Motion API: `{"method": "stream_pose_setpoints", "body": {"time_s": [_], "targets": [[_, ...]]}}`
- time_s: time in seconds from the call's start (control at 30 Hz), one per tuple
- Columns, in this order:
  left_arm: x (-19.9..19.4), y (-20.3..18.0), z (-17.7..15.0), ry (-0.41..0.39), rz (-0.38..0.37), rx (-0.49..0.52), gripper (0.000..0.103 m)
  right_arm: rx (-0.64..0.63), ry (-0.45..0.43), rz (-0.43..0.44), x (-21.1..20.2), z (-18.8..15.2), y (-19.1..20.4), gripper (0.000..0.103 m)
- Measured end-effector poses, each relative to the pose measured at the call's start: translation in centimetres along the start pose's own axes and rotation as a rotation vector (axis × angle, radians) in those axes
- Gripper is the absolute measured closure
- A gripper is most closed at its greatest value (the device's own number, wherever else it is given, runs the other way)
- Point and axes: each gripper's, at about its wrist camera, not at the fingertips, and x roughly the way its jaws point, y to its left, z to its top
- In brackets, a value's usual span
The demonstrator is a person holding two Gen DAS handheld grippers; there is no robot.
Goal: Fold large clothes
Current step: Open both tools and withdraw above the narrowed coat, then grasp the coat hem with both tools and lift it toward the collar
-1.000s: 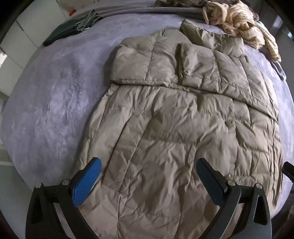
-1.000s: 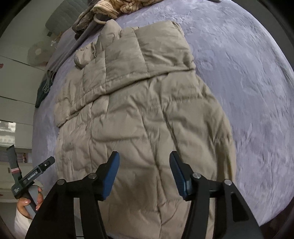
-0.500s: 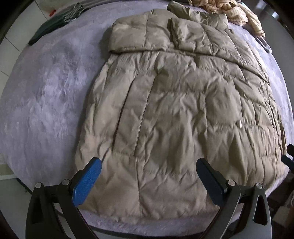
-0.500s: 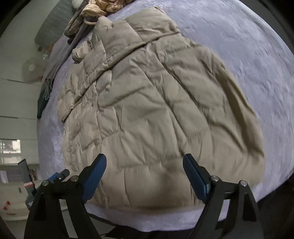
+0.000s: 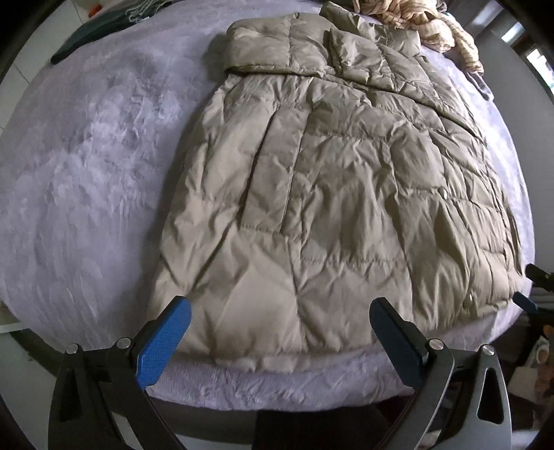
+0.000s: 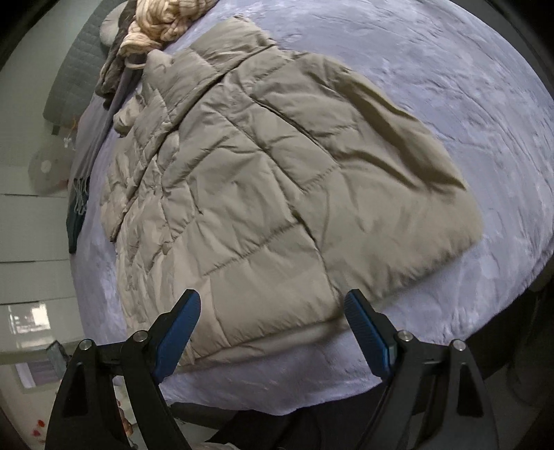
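A large beige quilted puffer coat (image 5: 332, 194) lies flat on a lavender fuzzy bed cover (image 5: 86, 180), hem toward me, sleeves folded across the chest at the far end. It also shows in the right wrist view (image 6: 263, 194). My left gripper (image 5: 280, 311) is open and empty, hovering above the hem near the bed's front edge. My right gripper (image 6: 273, 308) is open and empty, above the hem's right part. Neither touches the coat.
A striped tan garment (image 5: 415, 17) is heaped at the far end of the bed, also in the right wrist view (image 6: 162, 20). A dark green cloth (image 5: 90, 34) lies at the far left. The bed's front edge (image 5: 277, 387) drops to the floor.
Both grippers have pulled back toward the bed's front edge, from over the coat's middle to its hem. The right gripper has opened wider. The coat has not moved.
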Motion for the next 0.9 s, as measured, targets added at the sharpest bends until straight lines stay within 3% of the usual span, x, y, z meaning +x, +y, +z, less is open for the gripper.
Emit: {"method": "stream_pose_setpoints", "body": {"time_s": [0.13, 0.23, 0.37, 0.47, 0.67, 0.7, 0.73, 0.9], "targets": [[0.1, 1.3, -1.8, 0.023, -0.043, 0.004, 0.000, 0.048, -0.005, 0.016, -0.1, -0.8, -1.5, 0.015], [0.1, 2.1, -3.1, 0.042, -0.167, -0.026, 0.000, 0.092, -0.001, 0.031, 0.1, -1.4, -2.8, 0.015], [1.5, 3.1, -4.3, 0.131, -0.373, -0.103, 0.000, 0.180, -0.002, 0.080, 0.5, -1.9, -4.9, 0.015], [2.9, 3.0, -4.8, 0.178, -0.460, -0.153, 0.000, 0.241, 0.005, 0.114, 1.0, -2.0, -6.2, 0.015], [4.4, 3.2, -3.3, 0.147, -0.497, -0.269, 0.000, 0.344, -0.007, 0.187, 2.0, -1.8, -7.9, 0.013], [4.5, 3.2, -3.0, 0.140, -0.500, -0.282, 0.000, 0.357, -0.013, 0.205, 2.1, -1.7, -8.0, 0.003], [4.6, 3.2, -2.7, 0.133, -0.502, -0.293, 0.000, 0.365, -0.017, 0.226, 2.2, -1.5, -8.1, 0.000], [5.3, 2.7, -1.5, 0.099, -0.466, -0.323, 0.000, 0.396, -0.053, 0.288, 2.5, -0.4, -8.1, 0.000]]}}
